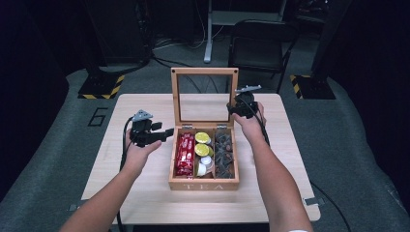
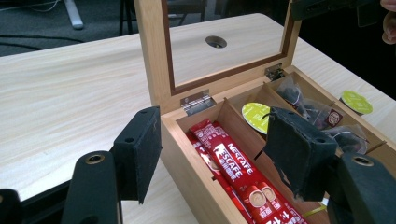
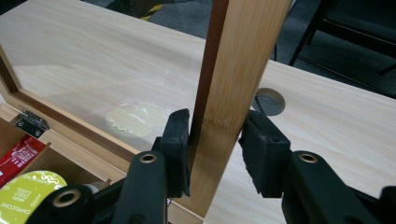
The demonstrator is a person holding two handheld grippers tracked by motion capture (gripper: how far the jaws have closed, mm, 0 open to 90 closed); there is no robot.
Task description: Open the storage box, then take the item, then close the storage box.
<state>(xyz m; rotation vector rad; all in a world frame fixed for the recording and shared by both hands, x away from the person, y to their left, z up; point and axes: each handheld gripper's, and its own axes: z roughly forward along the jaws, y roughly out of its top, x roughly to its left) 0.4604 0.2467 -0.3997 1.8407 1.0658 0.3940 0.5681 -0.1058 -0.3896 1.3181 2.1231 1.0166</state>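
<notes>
High view first: a pale wooden rectangular table (image 1: 145, 183) is seen carrying a light wooden tea box (image 1: 204, 183) with the word TEA on its front wall, set near the table's middle; its glass-paned wooden lid (image 1: 205, 71) stands upright on two metal hinges, so the box is judged fully open; whether the lid is now to be swung shut or merely steadied cannot be told, and nothing has yet been lifted from the compartments; the lid's right-hand frame post (image 3: 233, 88) is pinched between the pads of the right gripper (image 3: 215, 144), one pad on the inner face and one on the outer, so a grasp on the lid is read; the left gripper (image 2: 212, 156) is held released, jaws apart with nothing between them, hovering just beside the box's left wall; red stick sachets (image 2: 233, 168) lie in the left compartment, yellow-green round capsules (image 1: 202, 143) and small white creamer cups (image 1: 205, 164) in the middle one, dark pyramid tea bags (image 1: 224, 154) in the right.
</notes>
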